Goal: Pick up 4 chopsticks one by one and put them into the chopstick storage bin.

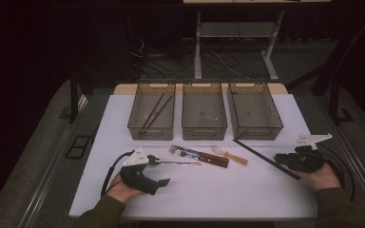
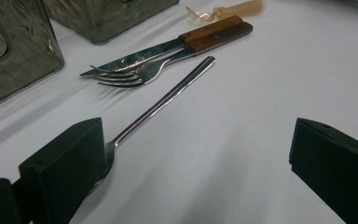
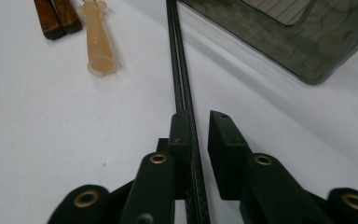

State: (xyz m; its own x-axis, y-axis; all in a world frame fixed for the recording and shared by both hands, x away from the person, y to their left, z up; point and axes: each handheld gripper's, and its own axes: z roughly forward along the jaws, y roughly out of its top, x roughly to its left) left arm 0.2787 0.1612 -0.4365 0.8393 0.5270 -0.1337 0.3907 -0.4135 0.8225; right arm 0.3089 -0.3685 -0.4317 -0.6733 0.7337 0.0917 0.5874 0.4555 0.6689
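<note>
**A:** Which hand is actually on something?

**B:** The right gripper [image 3: 196,128]. A pair of long black chopsticks [image 1: 265,158] lies on the white surface [image 1: 247,194] toward its right edge, and in the right gripper view the sticks run between the jaws, close against one of them. The gap is narrow but not fully closed, so I'd call the jaws nearly clenched around the sticks rather than gripping them firmly.

**A:** How do the sticks lie?

**B:** Their long axis runs diagonally: the near end is at the jaws by the right edge, and the far end points up toward the gap between the middle smoky plastic bin [image 1: 204,110] and the right smoky plastic bin [image 1: 254,111]. So the gripper has the sticks by one end, with nearly all their length reaching out ahead of it.

**A:** And the left?

**B:** The left gripper [image 2: 196,154] has its jaws spread wide. A slim steel utensil [image 2: 168,95] lies with its head beside one jaw, not between them, and its handle points away toward the wooden-handled knife and fork [image 2: 168,58].

**A:** Where would chopsticks belong?

**B:** Probably the left smoky plastic bin [image 1: 152,111], since brown chopsticks [image 1: 156,110] already lie in it. That is across the surface from the right hand, so the carry would be long, with the free end likely to swing.
</note>
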